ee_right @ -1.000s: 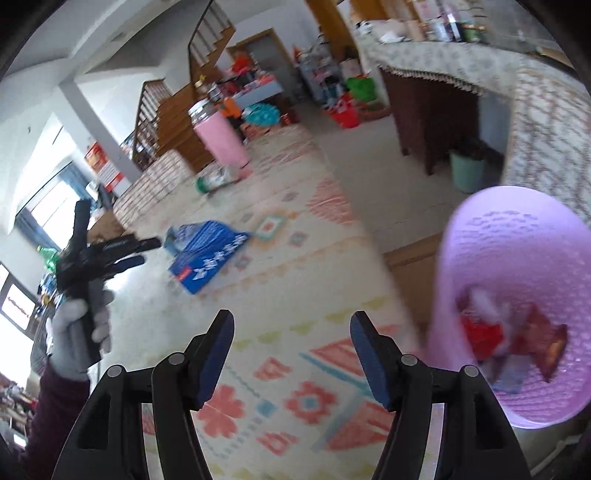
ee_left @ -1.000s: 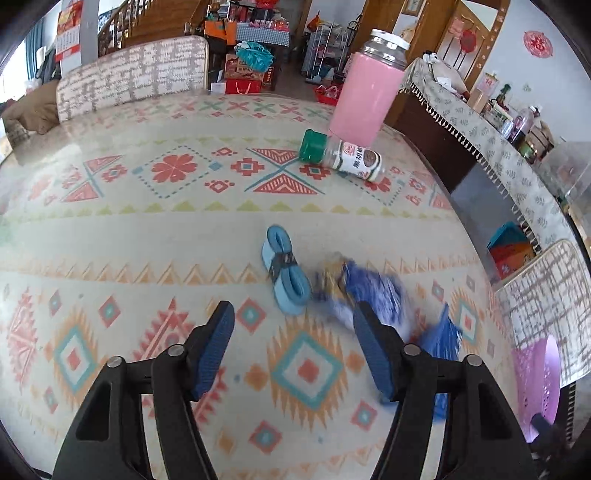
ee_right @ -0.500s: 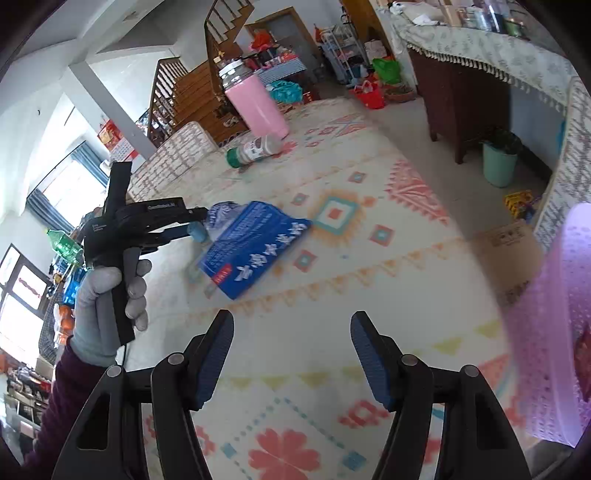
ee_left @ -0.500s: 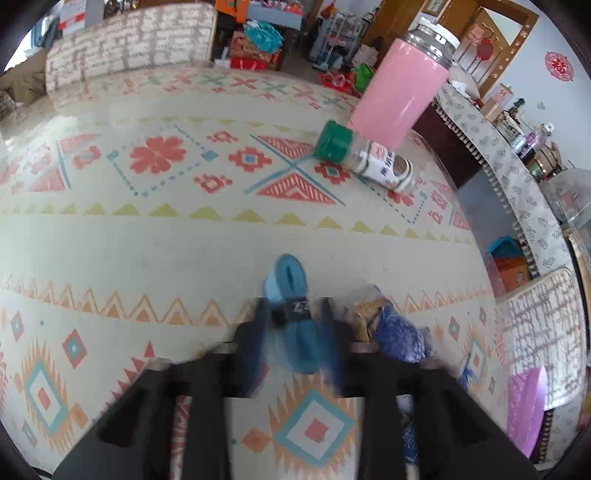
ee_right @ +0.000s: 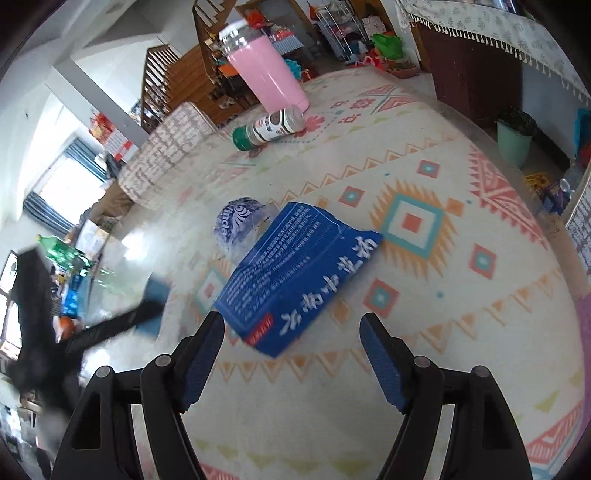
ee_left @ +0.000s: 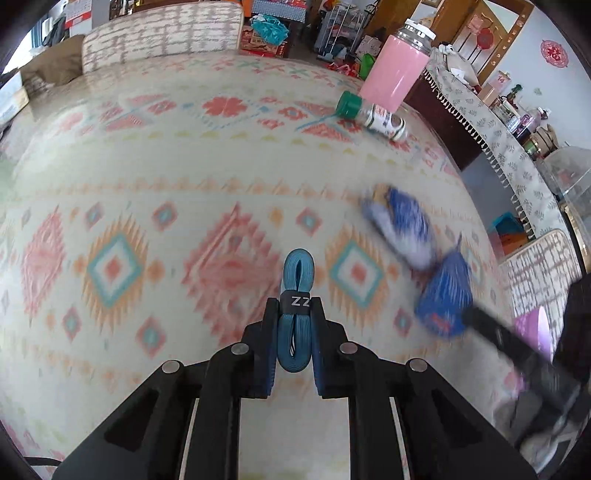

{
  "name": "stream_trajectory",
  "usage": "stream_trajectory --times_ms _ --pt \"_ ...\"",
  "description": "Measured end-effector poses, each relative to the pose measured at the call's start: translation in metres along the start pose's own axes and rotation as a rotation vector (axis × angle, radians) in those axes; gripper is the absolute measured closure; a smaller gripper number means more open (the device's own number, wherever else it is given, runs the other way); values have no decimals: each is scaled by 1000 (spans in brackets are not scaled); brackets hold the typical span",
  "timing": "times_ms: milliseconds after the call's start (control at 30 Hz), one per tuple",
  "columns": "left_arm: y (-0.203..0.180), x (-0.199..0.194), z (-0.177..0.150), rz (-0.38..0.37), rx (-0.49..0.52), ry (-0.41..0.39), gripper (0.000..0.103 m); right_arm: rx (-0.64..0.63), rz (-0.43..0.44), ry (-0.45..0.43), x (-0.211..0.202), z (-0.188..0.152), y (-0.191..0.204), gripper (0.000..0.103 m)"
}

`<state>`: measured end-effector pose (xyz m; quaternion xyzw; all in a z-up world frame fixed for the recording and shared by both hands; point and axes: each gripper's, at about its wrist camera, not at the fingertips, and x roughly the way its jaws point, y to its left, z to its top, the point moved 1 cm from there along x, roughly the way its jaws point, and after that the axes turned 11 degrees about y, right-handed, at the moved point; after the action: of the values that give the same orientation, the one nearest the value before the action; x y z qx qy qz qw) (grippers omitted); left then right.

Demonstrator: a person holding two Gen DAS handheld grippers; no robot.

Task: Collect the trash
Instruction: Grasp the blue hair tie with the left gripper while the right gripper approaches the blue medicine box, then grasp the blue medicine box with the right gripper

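Note:
My left gripper is shut on a folded blue strap with a black band, held above the patterned tablecloth. My right gripper is open and empty, just short of a flat blue box lying on the cloth. A crumpled blue-and-white wrapper lies behind the box; it also shows blurred in the left wrist view, with the blue box beside it. The left gripper appears blurred at the left edge of the right wrist view.
A pink tumbler stands at the far side of the table, with a green-capped jar lying next to it. A purple basket sits off the table's right edge. A padded chair back stands behind the table.
My left gripper moved onto the blue strap, closed on it and lifted it. My right gripper swung away from the purple basket to the blue box and stays open.

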<state>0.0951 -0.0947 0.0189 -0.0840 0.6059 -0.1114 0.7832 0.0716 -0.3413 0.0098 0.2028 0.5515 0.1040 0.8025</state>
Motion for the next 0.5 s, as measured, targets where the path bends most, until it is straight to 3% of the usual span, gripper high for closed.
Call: stream_trajectory --times_ms 233,367,500 --pt "7 2 -15 -12 15 -1 88 11 -105 8 17 17 19 16" --pt "6 4 -20 30 47 -29 87 21 -157 16 25 23 27 15" --pt "1 4 -24 52 82 -40 81 -14 -285 16 35 25 40 15"
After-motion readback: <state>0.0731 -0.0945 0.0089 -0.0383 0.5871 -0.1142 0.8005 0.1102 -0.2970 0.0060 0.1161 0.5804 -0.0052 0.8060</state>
